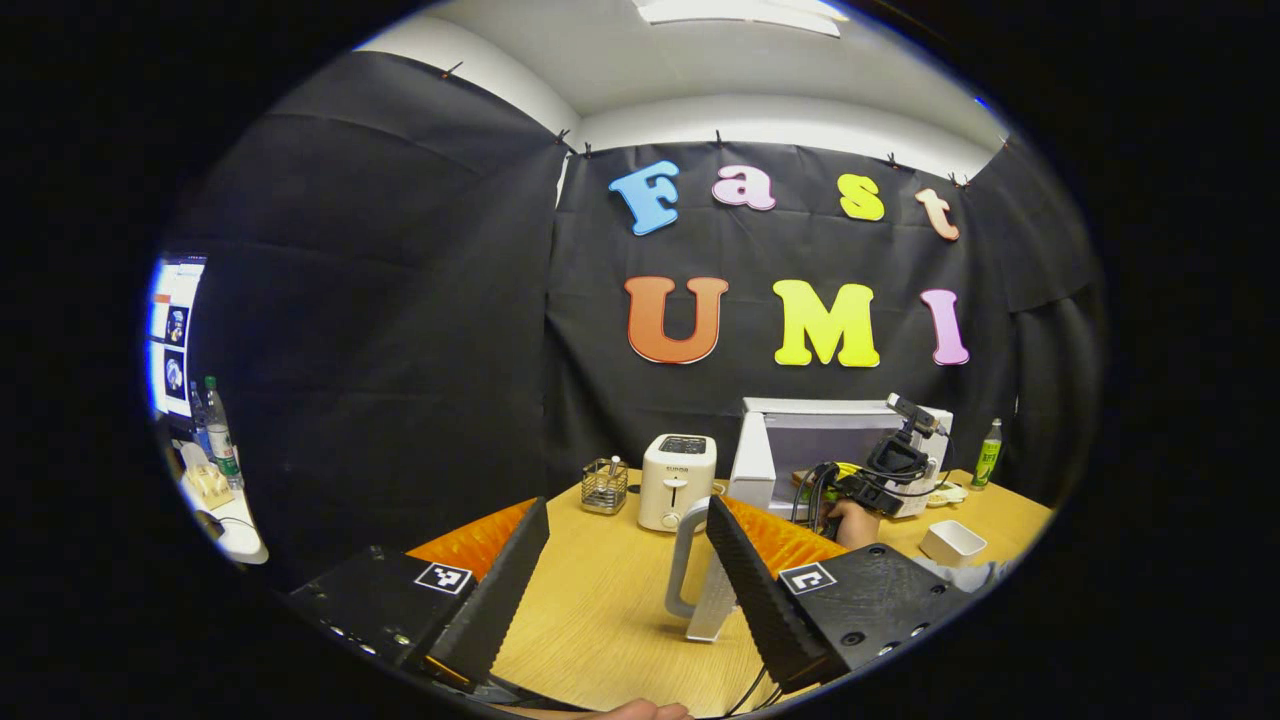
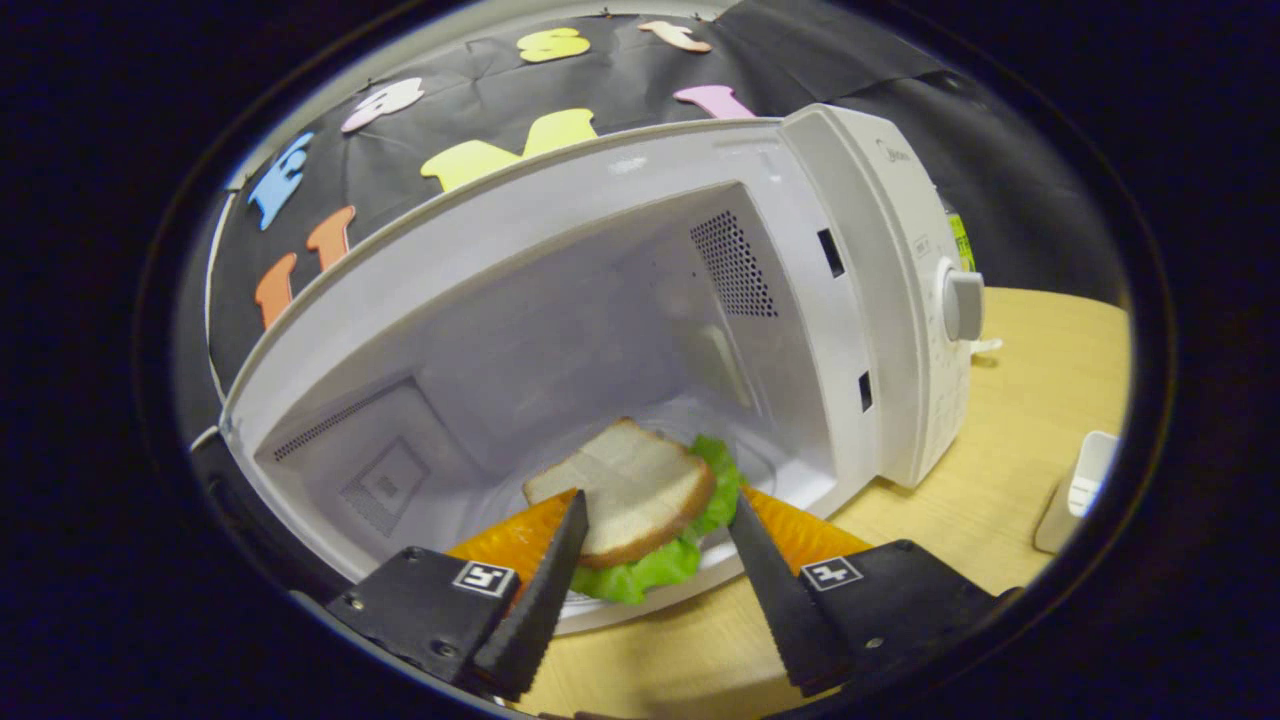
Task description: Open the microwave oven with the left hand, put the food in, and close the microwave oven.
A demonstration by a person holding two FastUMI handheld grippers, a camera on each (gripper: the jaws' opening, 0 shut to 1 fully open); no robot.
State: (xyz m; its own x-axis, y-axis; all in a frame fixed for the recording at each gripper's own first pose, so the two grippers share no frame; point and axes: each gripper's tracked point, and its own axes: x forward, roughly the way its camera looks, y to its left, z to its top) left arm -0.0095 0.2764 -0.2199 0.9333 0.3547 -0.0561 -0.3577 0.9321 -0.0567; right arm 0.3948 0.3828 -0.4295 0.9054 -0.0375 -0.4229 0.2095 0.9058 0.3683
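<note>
The sandwich [image 2: 640, 500] sits on a plate [image 2: 640, 600] at the mouth of the open microwave [image 2: 600, 300], between my right tongs [image 2: 650, 560], whose jaws stand apart beside it. My left tongs [image 1: 625, 570] hang open over the tabletop [image 1: 600, 620], well back, near the toaster [image 1: 677, 480].
</note>
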